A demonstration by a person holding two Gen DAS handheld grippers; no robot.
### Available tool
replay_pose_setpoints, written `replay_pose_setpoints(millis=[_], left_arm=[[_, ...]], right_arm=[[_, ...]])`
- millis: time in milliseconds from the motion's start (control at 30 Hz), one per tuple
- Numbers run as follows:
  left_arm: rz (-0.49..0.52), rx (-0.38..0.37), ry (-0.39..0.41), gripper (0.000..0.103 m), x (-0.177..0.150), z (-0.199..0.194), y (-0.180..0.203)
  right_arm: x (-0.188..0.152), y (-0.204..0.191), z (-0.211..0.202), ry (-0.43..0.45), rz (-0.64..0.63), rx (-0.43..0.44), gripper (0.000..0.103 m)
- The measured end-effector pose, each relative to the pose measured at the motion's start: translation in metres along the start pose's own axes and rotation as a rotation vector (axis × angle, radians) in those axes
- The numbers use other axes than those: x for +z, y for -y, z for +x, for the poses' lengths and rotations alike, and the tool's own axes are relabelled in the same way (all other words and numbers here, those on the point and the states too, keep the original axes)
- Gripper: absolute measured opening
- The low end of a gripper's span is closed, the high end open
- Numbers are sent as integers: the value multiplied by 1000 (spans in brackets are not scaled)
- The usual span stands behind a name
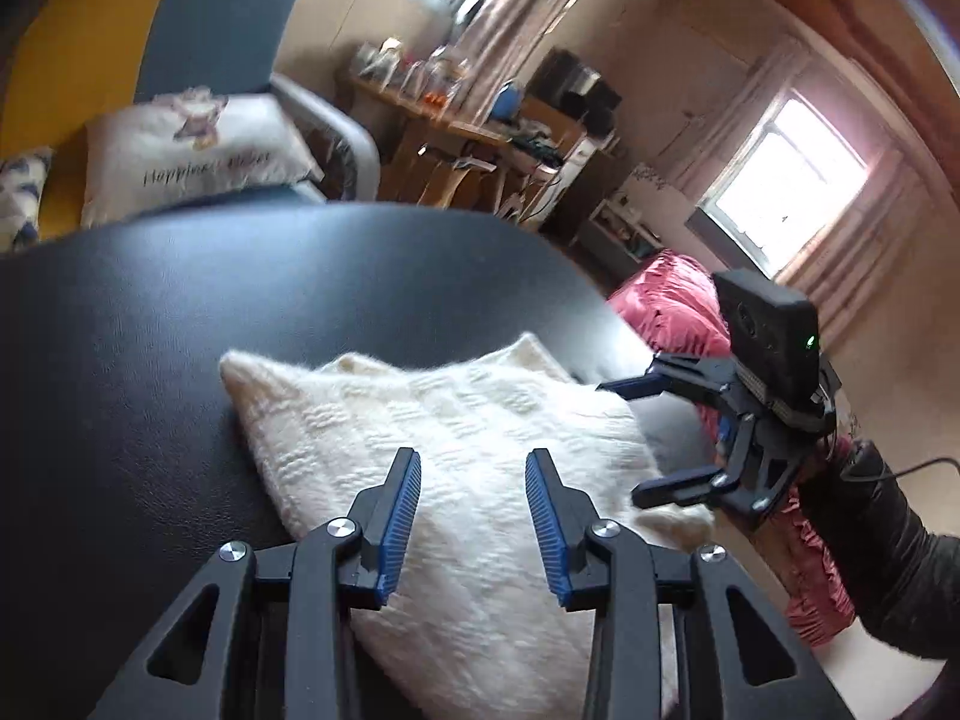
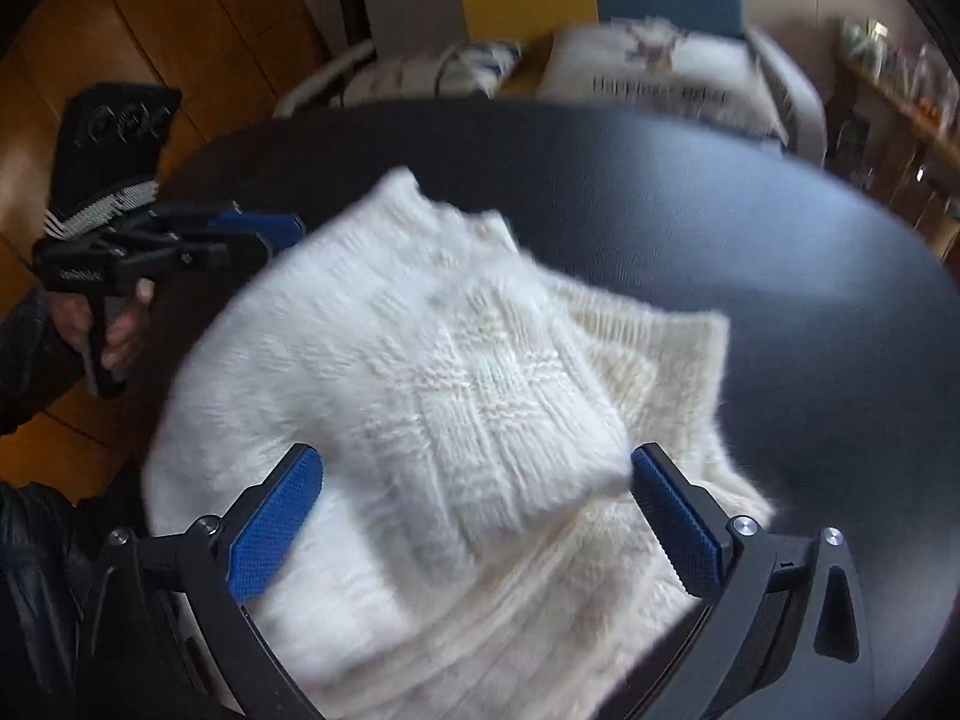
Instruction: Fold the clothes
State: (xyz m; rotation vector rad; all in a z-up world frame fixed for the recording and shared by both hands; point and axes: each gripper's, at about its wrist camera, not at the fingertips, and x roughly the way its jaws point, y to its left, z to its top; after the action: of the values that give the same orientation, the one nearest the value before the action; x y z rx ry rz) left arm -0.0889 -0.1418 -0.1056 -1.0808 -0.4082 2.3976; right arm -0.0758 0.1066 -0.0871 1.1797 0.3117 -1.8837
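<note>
Two grippers hover over one white knitted sweater (image 2: 432, 396), and neither has hold of it! Closest in the left wrist view, the left gripper (image 1: 473, 483) has its blue-padded fingers (image 1: 401, 516) parted with nothing between them, only the knit lying below. Over in the right wrist view, the right gripper (image 2: 477, 480) stands spread wide, blue pads (image 2: 273, 531) well apart, the folded sweater beneath them and nothing pinched.

Now, what each camera gives us alone. From the right wrist you get the sweater from above: a thick folded block on top with a textured stitch pattern, a looser layer poking out on the right, and the whole bundle sitting on the near side of the black table (image 2: 750, 252). At the left edge, a bare hand (image 2: 117, 330) squeezes the other gripper's handle, with orange-brown wooden floor (image 2: 156, 18) behind it. From the left wrist the sweater (image 1: 432, 420) looks lower and flatter, and the right gripper (image 1: 624, 438) shows side-on past the table's edge, a black camera box with a green light on top, a dark sleeve (image 1: 870, 534) behind it.

Further back, a crumpled pink cloth (image 1: 672, 300) lies beyond the table. Then a chair with a white printed cushion (image 1: 192, 150), a yellow and blue wall, a cluttered wooden shelf (image 1: 468, 120), curtains and a bright window (image 1: 792, 180).
</note>
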Motion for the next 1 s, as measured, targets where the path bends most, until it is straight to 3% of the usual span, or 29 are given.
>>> replay_pose_setpoints(millis=[100, 200, 233, 367, 467, 567, 633, 767, 900, 1000], left_arm=[[49, -4, 0, 37, -7, -6, 18], [91, 13, -15, 37, -20, -9, 35], [101, 25, -27, 37, -24, -8, 39], [186, 132, -69, 37, -41, 1, 58], [241, 216, -81, 37, -49, 5, 71], [205, 203, -77, 37, -49, 1, 73], [150, 120, -70, 37, -46, -6, 69], [105, 53, -64, 37, -34, -7, 67], [159, -11, -75, 37, -15, 5, 84], [195, -54, -135, 37, -2, 26, 93]], right_arm=[[-9, -24, -27, 37, -72, -45, 103], [-28, -51, -31, 26, -143, -151, 103], [-35, -53, -30, 27, -147, -144, 103], [-44, -69, -1, 20, -180, -153, 103], [-55, -63, 32, -73, -130, -208, 98], [-67, -43, 28, -44, 44, -80, 97], [-74, -31, 22, -5, 155, 23, 97], [-90, -29, -12, 192, 210, 289, 100], [-107, -29, -7, 156, 201, 310, 100], [-117, -27, 0, 145, 187, 395, 100]])
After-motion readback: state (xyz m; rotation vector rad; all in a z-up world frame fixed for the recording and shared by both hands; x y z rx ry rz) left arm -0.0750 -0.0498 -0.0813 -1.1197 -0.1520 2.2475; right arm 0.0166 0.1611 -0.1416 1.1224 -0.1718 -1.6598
